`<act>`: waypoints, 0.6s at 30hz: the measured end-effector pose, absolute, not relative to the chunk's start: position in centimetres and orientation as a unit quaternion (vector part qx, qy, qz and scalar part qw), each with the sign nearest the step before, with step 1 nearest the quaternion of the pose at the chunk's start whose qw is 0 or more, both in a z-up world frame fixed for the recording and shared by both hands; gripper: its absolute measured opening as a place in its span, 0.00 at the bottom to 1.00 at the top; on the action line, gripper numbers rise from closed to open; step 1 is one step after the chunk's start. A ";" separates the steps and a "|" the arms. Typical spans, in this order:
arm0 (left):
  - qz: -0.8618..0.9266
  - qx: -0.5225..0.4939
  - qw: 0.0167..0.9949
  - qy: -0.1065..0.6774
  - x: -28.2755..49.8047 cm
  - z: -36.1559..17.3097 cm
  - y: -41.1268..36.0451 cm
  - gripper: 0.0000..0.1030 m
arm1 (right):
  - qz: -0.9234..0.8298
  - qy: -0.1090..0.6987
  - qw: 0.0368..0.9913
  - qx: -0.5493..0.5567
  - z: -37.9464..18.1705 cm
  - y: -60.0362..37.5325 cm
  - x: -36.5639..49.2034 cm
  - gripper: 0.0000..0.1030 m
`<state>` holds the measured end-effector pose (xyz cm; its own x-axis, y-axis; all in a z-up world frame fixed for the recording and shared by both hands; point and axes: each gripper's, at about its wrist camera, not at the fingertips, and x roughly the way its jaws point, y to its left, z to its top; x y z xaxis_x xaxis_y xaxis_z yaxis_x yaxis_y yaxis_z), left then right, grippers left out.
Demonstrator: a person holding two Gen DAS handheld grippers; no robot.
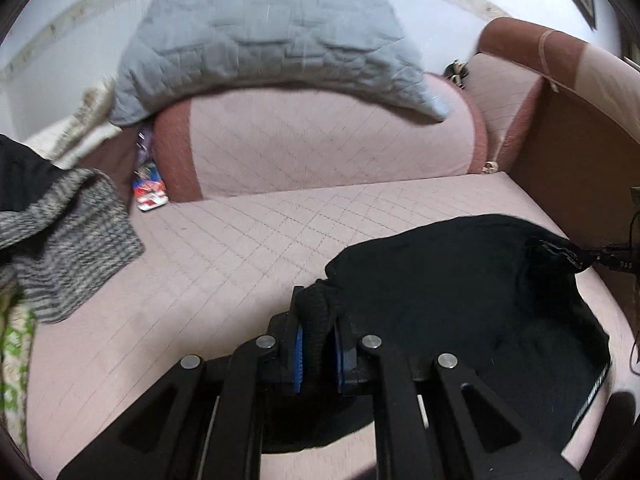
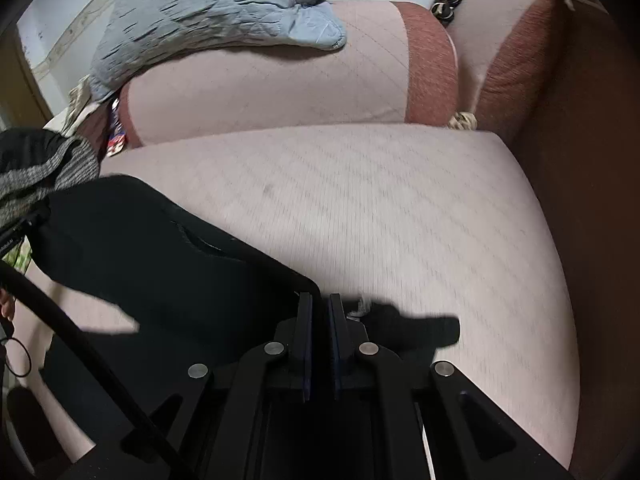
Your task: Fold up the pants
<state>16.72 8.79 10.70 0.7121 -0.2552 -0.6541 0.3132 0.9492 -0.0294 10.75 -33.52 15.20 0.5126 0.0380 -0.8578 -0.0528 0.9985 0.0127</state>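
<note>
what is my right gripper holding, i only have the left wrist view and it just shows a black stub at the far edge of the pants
Observer: The right gripper is shut on an edge of the black pants; a whitish drawstring end pokes out beside its fingers.
Operator: is the cloth between us tight
Observer: It looks fairly taut in the right wrist view: a flat black sheet above the sofa seat, running left from the jaws.
Operator: anything to the right of it
Observer: Only bare seat cover, then the reddish-brown armrest.
Operator: left still gripping?
Observer: The left gripper is shut on a ribbed fold of the pants.
</note>
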 end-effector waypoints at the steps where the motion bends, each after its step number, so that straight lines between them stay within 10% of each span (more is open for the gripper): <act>1: -0.153 0.047 0.927 0.340 14.8 10.9 9.0 0.11 | 0.027 0.494 0.869 -0.005 15.2 -33.6 9.2 0.07; 14: -0.153 0.126 0.906 0.374 -2.4 4.4 10.3 0.23 | 0.012 0.558 0.829 0.034 9.1 -34.4 -5.9 0.07; 18: -0.131 0.084 0.921 0.356 -4.6 6.3 13.0 0.48 | -0.015 0.551 0.834 0.025 10.0 -34.8 -7.3 0.08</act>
